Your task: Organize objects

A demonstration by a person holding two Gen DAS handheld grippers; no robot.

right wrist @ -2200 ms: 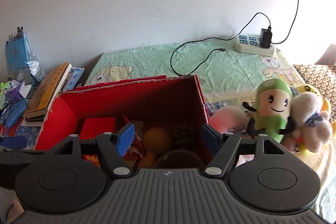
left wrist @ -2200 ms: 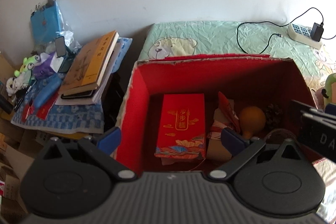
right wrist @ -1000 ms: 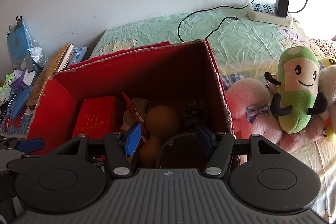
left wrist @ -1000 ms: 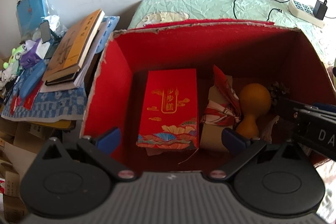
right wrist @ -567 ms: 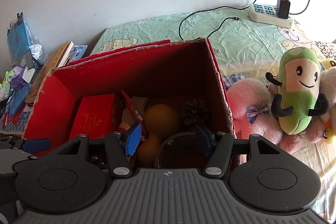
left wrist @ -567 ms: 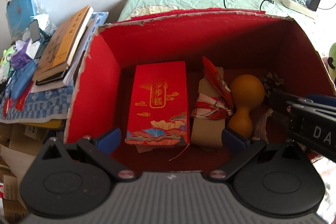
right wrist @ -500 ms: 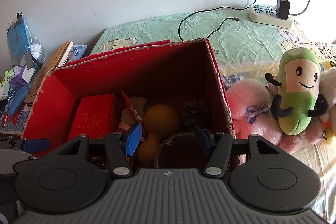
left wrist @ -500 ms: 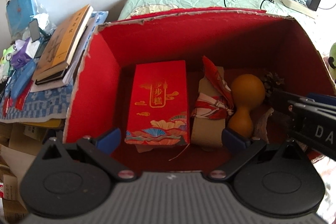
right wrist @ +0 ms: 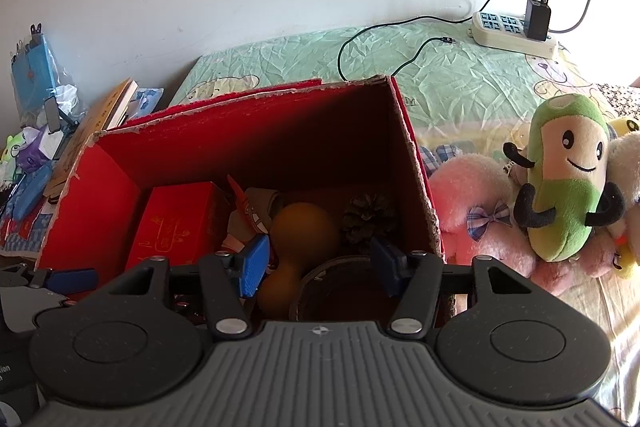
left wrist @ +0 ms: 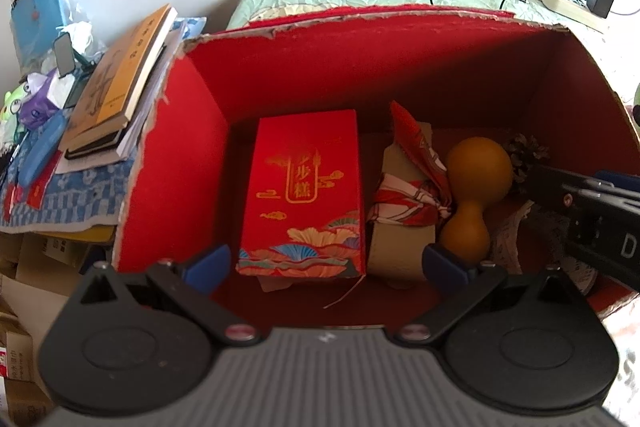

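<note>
An open red cardboard box (left wrist: 176,163) (right wrist: 416,163) stands on the bed. Inside lie a red gift box (left wrist: 308,195) (right wrist: 168,231), a tan package tied with a red patterned cloth (left wrist: 408,195), an orange gourd (left wrist: 476,187) (right wrist: 300,239), a pine cone (left wrist: 524,155) (right wrist: 370,217) and a round dark-rimmed container (right wrist: 340,287). My left gripper (left wrist: 326,263) is open and empty above the box's near edge. My right gripper (right wrist: 320,261) is open and empty above the gourd and the round container, and it shows at the right of the left wrist view (left wrist: 592,215).
Plush toys lie right of the box: a green one (right wrist: 564,179) and a pink one (right wrist: 476,195). A power strip (right wrist: 512,31) with a black cable lies on the green sheet (right wrist: 440,75). Books (left wrist: 116,83) and clutter are stacked left of the box.
Both grippers have moved forward and over the box, so its contents look nearer and are seen more from above. The things in the box have not moved.
</note>
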